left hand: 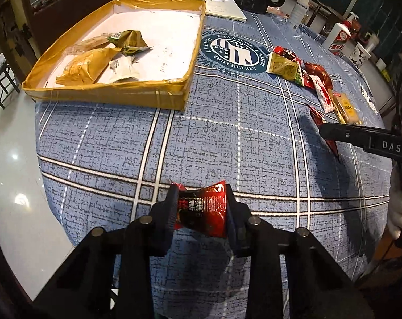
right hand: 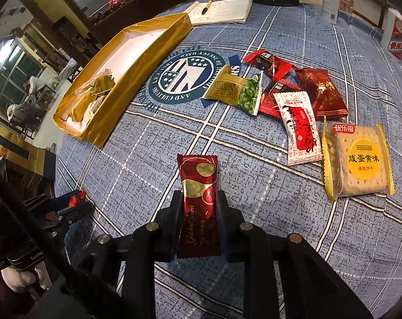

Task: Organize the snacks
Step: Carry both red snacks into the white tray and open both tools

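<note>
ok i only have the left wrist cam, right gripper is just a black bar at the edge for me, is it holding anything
Observer: Yes. The right gripper is shut on a long dark red bar wrapper with a gold swirl, held upright between the fingers.

Operator: and the pile on the right, i can't read the pale flat one

Observer: It is a square cracker pack, yellow-edged with a round yellow label, lying flat at the near end of the pile.

Operator: what's under the white and red sachet

Observer: The white and red sachet lies across a red packet, overlapping its lower corner.

Operator: anything on the notebook behind the box

Observer: A pen lies on the open notebook.
</note>
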`<state>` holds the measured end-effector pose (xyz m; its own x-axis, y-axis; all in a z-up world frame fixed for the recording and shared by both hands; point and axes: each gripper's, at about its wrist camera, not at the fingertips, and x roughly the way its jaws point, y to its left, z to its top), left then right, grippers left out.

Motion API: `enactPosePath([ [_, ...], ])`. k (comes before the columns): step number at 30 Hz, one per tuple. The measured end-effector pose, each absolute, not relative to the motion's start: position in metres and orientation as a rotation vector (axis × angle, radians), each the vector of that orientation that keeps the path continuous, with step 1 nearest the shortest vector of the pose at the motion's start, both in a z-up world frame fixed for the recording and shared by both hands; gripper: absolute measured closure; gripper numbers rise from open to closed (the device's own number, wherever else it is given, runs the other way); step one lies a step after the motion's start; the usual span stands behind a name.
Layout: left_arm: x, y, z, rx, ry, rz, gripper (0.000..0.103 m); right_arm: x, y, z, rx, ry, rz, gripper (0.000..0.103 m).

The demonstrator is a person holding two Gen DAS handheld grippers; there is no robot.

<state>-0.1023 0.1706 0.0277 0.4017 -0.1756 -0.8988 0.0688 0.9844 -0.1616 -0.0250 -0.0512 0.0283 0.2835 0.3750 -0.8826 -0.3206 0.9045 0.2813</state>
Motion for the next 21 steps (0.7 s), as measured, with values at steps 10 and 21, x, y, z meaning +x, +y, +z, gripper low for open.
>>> enactPosePath([
  [10,-0.101,0.183,0.058,-0.223,1.085,-0.167,0.087,-0.026,-0.045,0.037,0.097,1.178,0.507,0.080],
  [21,-0.067,0.239,0.089,-0.413,1.000,-0.224,0.087,-0.011,-0.006,0.056,0.110,1.149,0.538,0.080],
])
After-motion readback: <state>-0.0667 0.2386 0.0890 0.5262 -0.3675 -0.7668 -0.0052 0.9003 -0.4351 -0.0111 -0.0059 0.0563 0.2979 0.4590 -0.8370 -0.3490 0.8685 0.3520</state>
